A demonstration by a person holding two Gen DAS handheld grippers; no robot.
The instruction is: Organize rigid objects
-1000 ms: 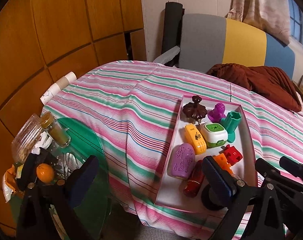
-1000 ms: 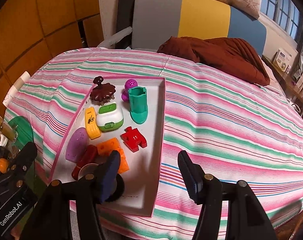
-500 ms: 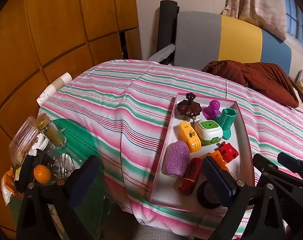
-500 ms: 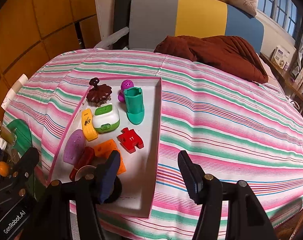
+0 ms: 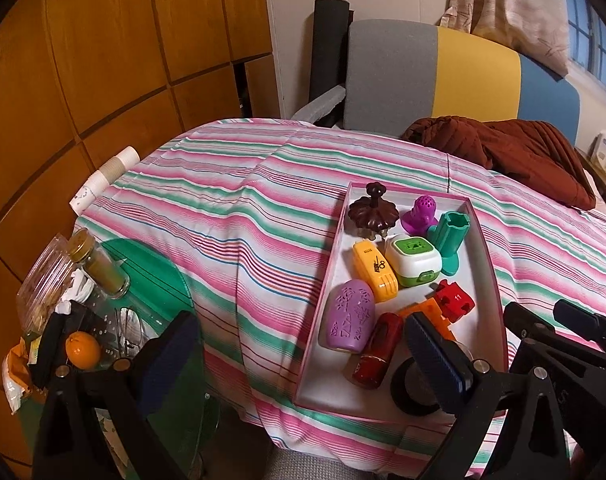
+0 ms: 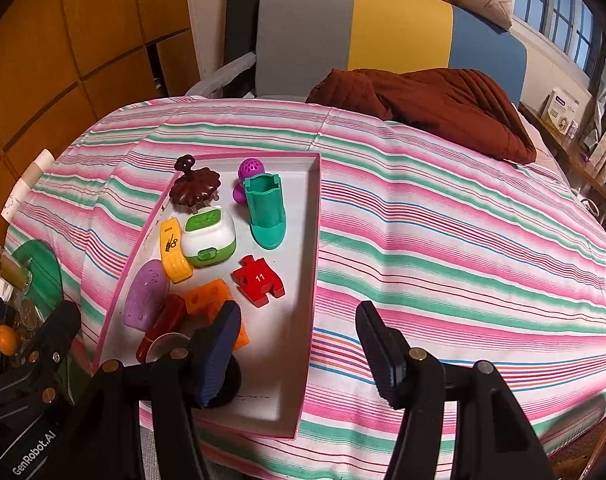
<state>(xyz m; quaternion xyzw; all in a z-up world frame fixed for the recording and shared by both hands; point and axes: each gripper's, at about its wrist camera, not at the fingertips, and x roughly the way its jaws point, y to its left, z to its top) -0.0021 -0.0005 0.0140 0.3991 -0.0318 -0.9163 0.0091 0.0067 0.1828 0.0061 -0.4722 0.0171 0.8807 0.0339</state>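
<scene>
A white tray with a pink rim (image 5: 488, 248) (image 6: 317, 240) lies on the striped bed cover. It holds several toys: a brown scalloped lid (image 6: 194, 188), a purple knob (image 6: 250, 170), a teal cup (image 6: 266, 210), a green-and-white box (image 6: 209, 238), a yellow phone (image 6: 173, 254), a purple oval (image 6: 145, 296), a dark red piece (image 5: 377, 354), an orange block (image 6: 209, 298), a red puzzle piece (image 6: 259, 280) and a black ring (image 5: 409, 390). My left gripper (image 5: 303, 360) hovers open over the tray's near left rim. My right gripper (image 6: 299, 350) hovers open over the near right rim. Both are empty.
A brown jacket (image 6: 427, 108) lies at the far right of the bed, before a grey, yellow and blue chair back (image 6: 383, 28). Left of the bed, a green side table (image 5: 155, 280) carries jars, glasses and an orange (image 5: 83, 349). Stacked paper cups (image 5: 105, 178) lean by the wooden wall.
</scene>
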